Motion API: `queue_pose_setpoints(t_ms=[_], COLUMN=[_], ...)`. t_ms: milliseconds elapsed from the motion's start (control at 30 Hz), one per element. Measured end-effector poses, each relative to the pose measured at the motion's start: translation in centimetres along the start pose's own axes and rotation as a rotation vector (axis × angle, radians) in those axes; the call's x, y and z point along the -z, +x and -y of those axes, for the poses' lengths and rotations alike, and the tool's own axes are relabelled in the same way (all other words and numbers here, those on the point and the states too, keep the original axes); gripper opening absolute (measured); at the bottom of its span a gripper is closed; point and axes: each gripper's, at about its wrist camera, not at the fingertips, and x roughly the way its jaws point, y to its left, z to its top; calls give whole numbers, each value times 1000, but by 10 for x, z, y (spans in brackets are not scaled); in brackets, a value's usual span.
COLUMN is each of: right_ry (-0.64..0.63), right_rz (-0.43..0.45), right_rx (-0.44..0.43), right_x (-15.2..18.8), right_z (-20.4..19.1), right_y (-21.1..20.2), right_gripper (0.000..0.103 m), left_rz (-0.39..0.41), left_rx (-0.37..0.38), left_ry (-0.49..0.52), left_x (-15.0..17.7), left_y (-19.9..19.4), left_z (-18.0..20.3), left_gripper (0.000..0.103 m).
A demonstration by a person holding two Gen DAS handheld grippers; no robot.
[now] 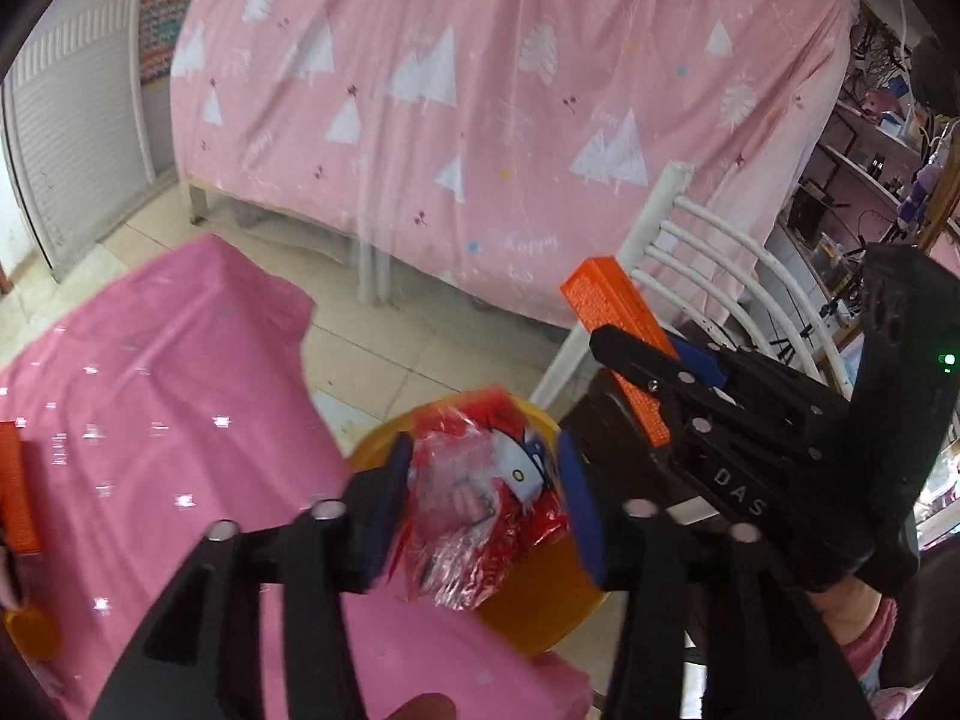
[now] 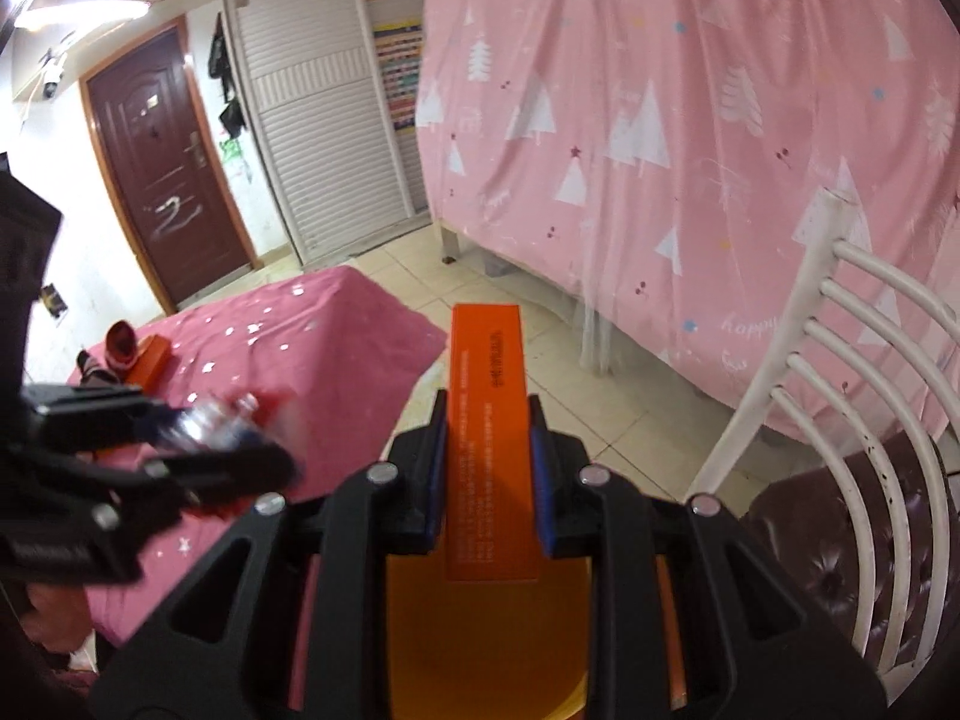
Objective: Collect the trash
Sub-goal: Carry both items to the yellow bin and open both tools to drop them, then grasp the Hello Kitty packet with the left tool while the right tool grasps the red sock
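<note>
Dropping step: left gripper [image 1: 480, 510] loosened around wrapper [image 1: 474, 516] over yellow bin [image 1: 540, 618]; right gripper [image 2: 487, 480] clamping orange box [image 2: 489, 420]. Next: box into bin.

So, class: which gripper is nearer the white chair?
Right. The right gripper, clamping the orange box, hangs beside the white chair; the left gripper hangs farther off, over the yellow bin.
</note>
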Motion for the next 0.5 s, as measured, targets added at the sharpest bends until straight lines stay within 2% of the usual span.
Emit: queue_pose_setpoints(t_ms=[67, 100, 433, 500], right_ry=[2, 2, -62, -77], right_rz=[-5, -12, -132, -147], right_rx=[-2, -5, -36, -23], right_x=[1, 2, 18, 21], right_z=[6, 6, -17, -23], right_y=[1, 3, 39, 44], right_gripper=[22, 22, 23, 30], left_rz=[-4, 4, 42, 55], left_rx=[8, 0, -44, -53], left_ry=[-13, -18, -89, -113], left_x=[-2, -3, 3, 5], left_y=[7, 8, -15, -26], left_z=[1, 2, -28, -38], left_gripper=[72, 76, 78, 79])
